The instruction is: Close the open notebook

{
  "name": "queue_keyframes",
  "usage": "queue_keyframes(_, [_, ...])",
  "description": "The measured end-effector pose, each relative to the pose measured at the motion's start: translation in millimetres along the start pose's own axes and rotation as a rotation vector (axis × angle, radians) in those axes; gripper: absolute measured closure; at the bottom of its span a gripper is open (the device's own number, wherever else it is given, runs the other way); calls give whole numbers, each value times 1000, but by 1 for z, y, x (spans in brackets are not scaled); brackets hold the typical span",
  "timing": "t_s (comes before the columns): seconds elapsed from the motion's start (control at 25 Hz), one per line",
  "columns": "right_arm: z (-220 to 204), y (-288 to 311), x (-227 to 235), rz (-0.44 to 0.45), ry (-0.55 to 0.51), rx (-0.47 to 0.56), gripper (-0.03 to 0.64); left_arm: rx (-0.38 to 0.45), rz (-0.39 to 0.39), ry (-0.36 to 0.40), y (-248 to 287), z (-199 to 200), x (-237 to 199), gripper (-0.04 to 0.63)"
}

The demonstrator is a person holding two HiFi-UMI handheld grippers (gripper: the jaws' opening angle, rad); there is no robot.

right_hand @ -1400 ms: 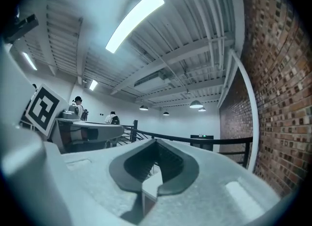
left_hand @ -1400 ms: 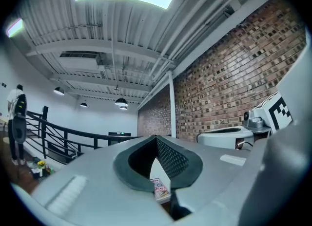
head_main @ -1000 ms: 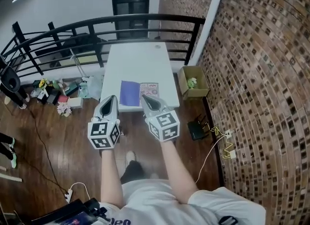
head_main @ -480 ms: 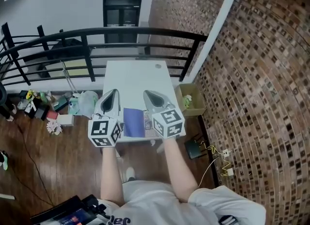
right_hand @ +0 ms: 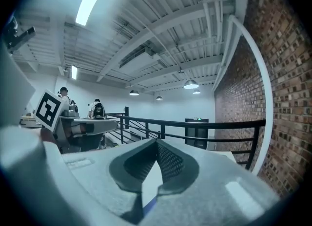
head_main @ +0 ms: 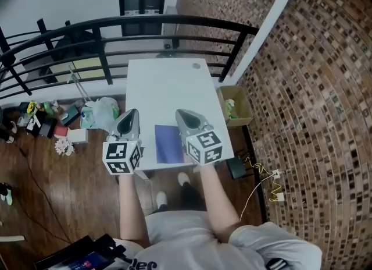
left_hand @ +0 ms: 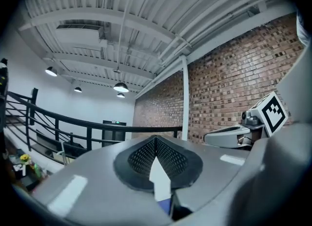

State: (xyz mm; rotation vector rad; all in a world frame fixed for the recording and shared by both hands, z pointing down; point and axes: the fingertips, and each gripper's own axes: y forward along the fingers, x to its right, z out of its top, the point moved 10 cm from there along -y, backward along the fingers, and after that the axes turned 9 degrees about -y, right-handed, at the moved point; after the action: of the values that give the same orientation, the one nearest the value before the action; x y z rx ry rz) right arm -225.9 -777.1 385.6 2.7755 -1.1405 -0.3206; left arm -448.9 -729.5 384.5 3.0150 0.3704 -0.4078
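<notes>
Both jaw pairs are together and hold nothing: left gripper [head_main: 132,113], right gripper [head_main: 180,113]. The open notebook [head_main: 169,144] lies flat at the near edge of the white table [head_main: 165,82], below and between our grippers. The right one overlaps its right half, so it's nearer. We judge the fold runs away from us, so the cover flips sideways.
</notes>
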Motion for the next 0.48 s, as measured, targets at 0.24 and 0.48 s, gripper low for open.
queue_keyframes(0.24, [-25, 29, 11, 9, 63, -25, 627, -50, 86, 0, 13, -14, -31, 577])
queue_keyframes(0.48, [-59, 47, 22, 24, 123, -80, 626, -172, 100, -32, 28, -45, -49, 577])
